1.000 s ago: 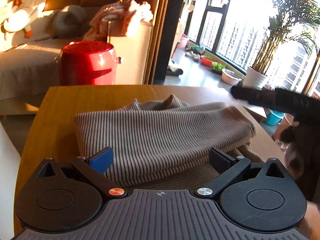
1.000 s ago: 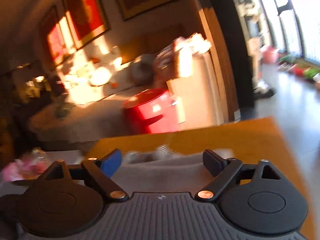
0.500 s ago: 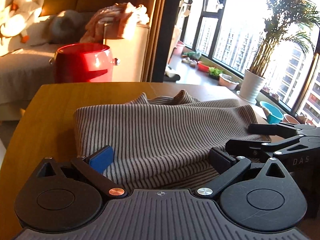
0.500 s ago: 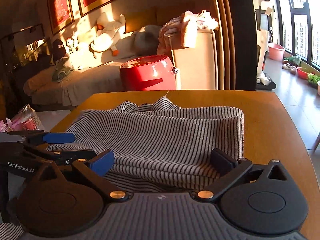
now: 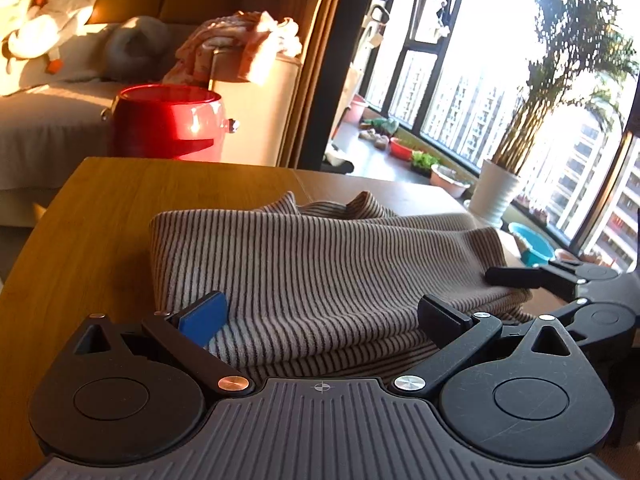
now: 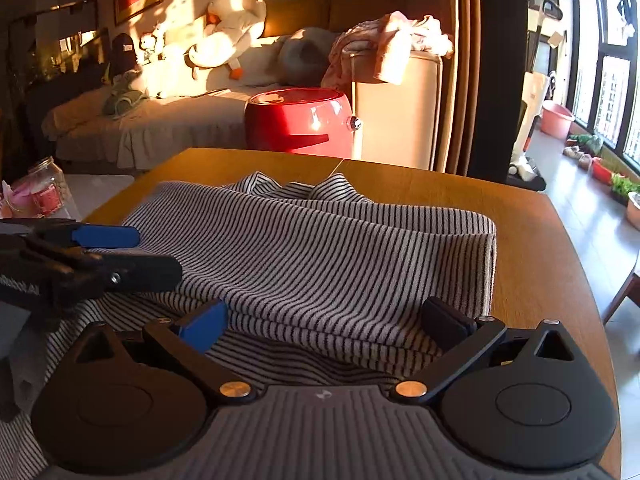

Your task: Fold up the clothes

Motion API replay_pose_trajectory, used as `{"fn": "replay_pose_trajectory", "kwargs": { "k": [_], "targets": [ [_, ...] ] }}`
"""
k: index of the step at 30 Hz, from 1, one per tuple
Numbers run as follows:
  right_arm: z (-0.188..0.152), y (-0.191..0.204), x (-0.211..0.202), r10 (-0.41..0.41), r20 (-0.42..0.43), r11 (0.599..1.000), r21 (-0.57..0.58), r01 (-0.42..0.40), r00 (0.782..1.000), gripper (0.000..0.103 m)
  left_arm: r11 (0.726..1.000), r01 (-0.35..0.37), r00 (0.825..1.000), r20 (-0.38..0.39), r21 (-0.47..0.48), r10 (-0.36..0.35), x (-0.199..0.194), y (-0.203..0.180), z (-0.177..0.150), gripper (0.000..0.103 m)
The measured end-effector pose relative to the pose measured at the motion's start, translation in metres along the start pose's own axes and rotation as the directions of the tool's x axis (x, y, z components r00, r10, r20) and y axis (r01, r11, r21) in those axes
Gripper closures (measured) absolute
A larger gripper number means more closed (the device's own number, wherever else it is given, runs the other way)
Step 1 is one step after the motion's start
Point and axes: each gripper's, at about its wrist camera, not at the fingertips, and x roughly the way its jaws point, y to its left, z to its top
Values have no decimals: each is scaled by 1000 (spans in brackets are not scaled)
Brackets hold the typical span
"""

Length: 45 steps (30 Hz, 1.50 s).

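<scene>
Sunlit living room; wooden bench (image 6: 520, 216) carries the striped sweater (image 6: 320, 248), folded in layers at mid-bench. Left hand-held gripper (image 5: 320, 316) level and low at the sweater's near edge, fingers spread wide, released, nothing between them. Right hand-held gripper (image 6: 324, 320) same pose at the sweater's near edge, also released. Bare bench runs beyond the sweater's collar and along its right fold. Red pot (image 6: 298, 124) stands behind the bench.
</scene>
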Motion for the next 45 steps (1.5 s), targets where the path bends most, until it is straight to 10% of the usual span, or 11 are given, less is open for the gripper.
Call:
{"fn": "replay_pose_trajectory", "kwargs": {
  "k": [45],
  "targets": [
    [-6,-26,-5,-128,33,975,189,119,991,9,996,51,999,16,-68,-50,-6,9,-2,0]
  ]
}}
